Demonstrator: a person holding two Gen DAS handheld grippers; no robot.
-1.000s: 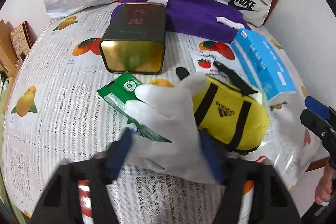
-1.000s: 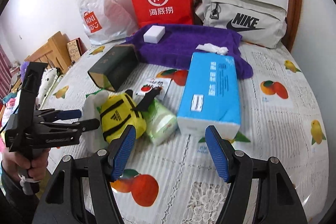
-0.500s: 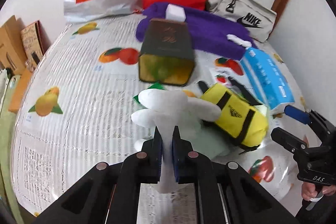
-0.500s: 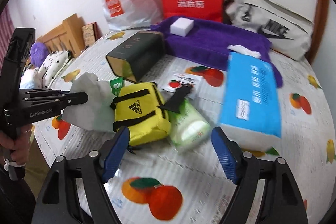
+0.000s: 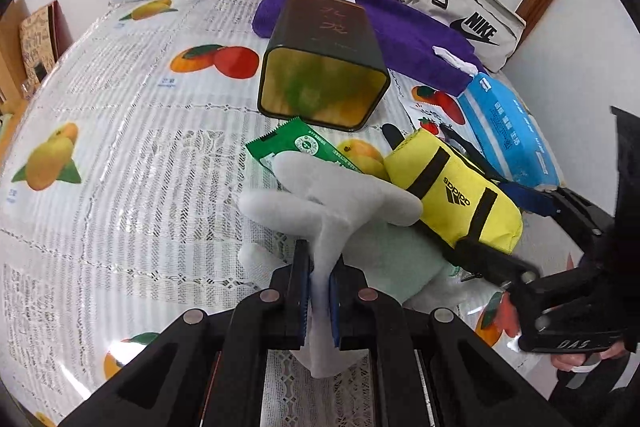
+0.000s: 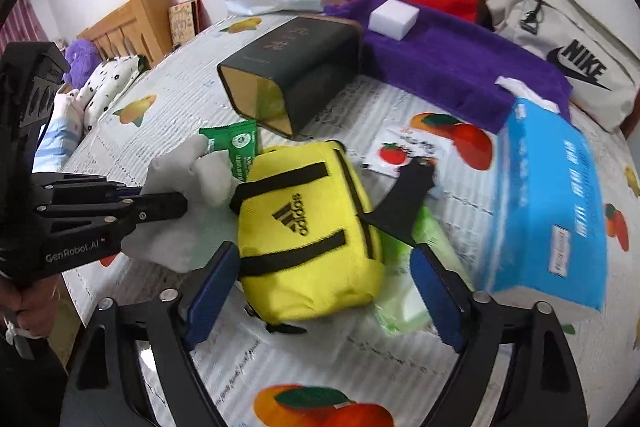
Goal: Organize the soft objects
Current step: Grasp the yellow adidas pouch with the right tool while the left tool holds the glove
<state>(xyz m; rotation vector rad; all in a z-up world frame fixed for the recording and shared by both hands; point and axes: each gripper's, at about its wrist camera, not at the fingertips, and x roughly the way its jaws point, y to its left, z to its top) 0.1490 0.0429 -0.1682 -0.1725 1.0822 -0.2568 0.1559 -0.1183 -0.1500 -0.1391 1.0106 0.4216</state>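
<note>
You are working over a table under a white lace cloth printed with fruit [image 5: 120,131], set against a white wall; a wooden bed frame [image 6: 132,23] stands off to the side. Take the yellow fabric Adidas pouch [image 6: 308,227] as your landmark. Behind it a dark green square tin [image 6: 296,67] lies on its side, with a purple towel [image 6: 460,59] beyond; beside it sits a blue tissue pack [image 6: 552,203]. Your left gripper [image 5: 320,287] is clamped tight on a white soft glove [image 5: 332,211] that lies against the pouch. Your right gripper [image 6: 320,291] is widening, its blue pads either side of the pouch, not pressing it.
</note>
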